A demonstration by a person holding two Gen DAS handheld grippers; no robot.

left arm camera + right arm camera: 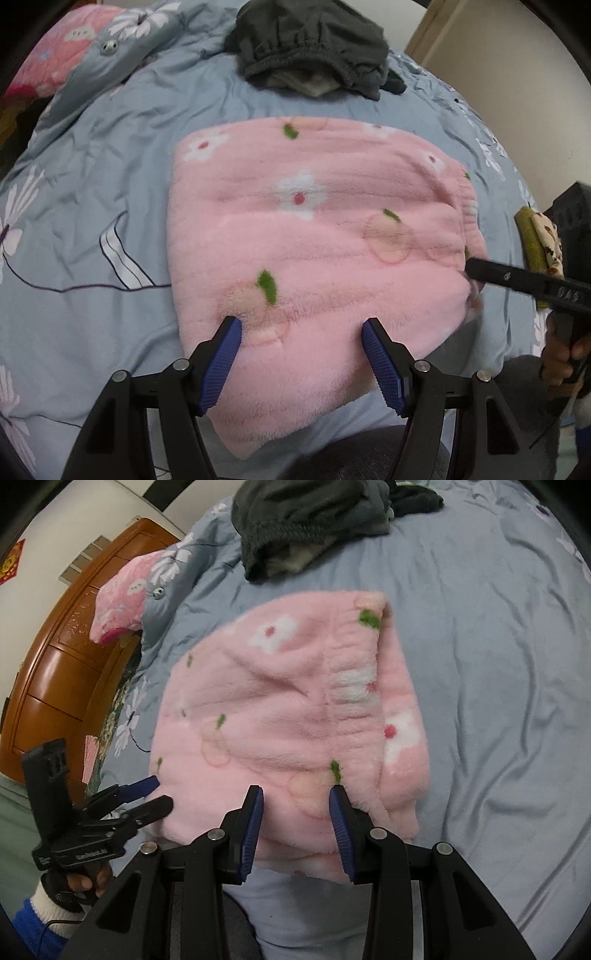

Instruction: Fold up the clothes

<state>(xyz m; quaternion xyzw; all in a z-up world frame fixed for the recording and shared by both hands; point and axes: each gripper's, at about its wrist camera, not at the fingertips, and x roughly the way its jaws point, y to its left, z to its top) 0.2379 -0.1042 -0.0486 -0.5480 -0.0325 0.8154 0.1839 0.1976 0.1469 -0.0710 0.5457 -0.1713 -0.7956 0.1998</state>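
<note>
- A folded pink fleece garment (314, 236), printed with white flowers and peaches, lies flat on a bed covered by a grey-blue floral sheet (96, 192).
- The left hand-held gripper (301, 326) hovers at the garment's near edge, blue-padded fingers spread wide, gripping nothing.
- The right hand-held gripper (296, 794) sits at the garment's near right corner, fingers also spread apart with fleece showing between them.
- A crumpled dark grey garment (310, 44) lies farther back on the bed, apart from the pink one.
- A wooden cabinet (62, 672) stands beside the bed.
</note>
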